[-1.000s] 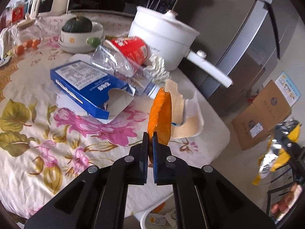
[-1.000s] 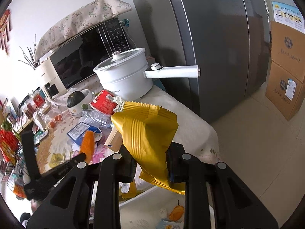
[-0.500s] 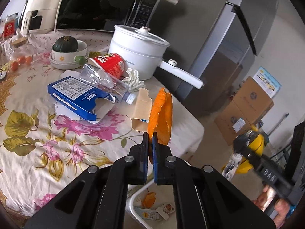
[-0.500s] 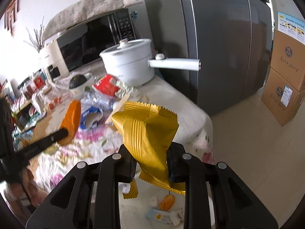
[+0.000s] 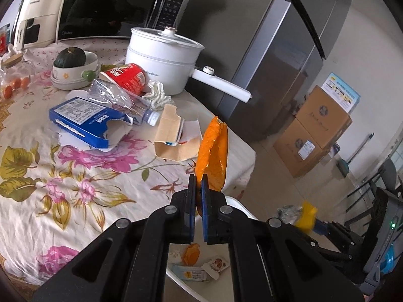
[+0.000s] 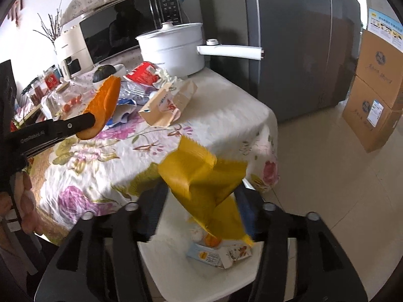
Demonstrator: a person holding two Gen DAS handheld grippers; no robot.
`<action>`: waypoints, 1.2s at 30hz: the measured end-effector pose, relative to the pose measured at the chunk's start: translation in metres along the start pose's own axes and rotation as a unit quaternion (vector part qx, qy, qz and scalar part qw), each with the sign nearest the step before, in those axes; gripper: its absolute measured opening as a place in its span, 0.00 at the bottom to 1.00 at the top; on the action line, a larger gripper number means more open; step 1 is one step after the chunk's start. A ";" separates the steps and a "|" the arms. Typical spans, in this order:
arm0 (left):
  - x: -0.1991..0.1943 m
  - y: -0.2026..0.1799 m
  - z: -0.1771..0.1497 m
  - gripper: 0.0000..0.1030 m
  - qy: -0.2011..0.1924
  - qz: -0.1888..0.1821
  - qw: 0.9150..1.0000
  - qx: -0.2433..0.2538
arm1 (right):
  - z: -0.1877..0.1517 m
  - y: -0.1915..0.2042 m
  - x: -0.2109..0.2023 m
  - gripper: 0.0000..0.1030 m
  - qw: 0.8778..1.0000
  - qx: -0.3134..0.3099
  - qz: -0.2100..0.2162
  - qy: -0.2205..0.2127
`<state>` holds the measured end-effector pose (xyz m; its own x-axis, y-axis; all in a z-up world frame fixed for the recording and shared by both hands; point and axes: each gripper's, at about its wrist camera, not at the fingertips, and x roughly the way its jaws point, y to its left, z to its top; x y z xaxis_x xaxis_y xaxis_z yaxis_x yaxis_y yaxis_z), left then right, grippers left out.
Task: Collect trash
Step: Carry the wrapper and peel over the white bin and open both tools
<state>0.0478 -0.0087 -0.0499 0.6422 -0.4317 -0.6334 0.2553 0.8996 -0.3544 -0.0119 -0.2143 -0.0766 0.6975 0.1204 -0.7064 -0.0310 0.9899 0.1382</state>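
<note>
My left gripper [image 5: 198, 183] is shut on an orange peel [image 5: 212, 156] and holds it over the table's near corner, above the white bin [image 5: 239, 205]. The peel [image 6: 103, 103] also shows in the right wrist view. My right gripper [image 6: 199, 201] has its jaws spread wide; the yellow snack wrapper [image 6: 201, 176] sits blurred between them, above the white bin [image 6: 176, 264]. The bin holds small packets [image 6: 219, 253] and an orange scrap [image 5: 191, 253]. On the table lie a blue box [image 5: 88, 120], a crushed plastic bottle [image 5: 118, 98], a red cup [image 5: 126, 78] and a torn carton [image 5: 171, 133].
A white pot [image 5: 163, 55] with a long handle, a microwave [image 5: 110, 10] and a bowl with a squash [image 5: 73, 68] stand at the back of the floral table [image 5: 63, 176]. A grey fridge [image 5: 289, 50] and cardboard boxes [image 5: 314, 130] stand to the right.
My right gripper has opened and the yellow wrapper has slipped lower between the jaws, over the bin. My left gripper has carried the peel toward the table's corner above the bin.
</note>
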 end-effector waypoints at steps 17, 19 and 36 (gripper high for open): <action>0.020 -0.046 -0.017 0.04 0.038 -0.045 0.997 0.046 | 0.000 -0.050 -0.013 0.93 0.987 0.071 -0.139 -0.038; 0.023 -0.050 -0.019 0.04 0.043 -0.048 0.997 0.051 | 0.000 -0.056 -0.014 0.93 0.983 0.076 -0.160 -0.043; 0.040 -0.061 -0.040 0.31 0.098 -0.055 0.992 0.061 | 0.001 -0.075 -0.011 0.93 0.975 0.115 -0.184 -0.037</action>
<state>0.0293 -0.0836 -0.0808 0.4563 -0.5212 -0.7211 0.4097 0.8425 -0.3497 -0.0168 -0.2900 -0.0784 0.6807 -0.2539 -0.6871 0.3872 0.9210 0.0433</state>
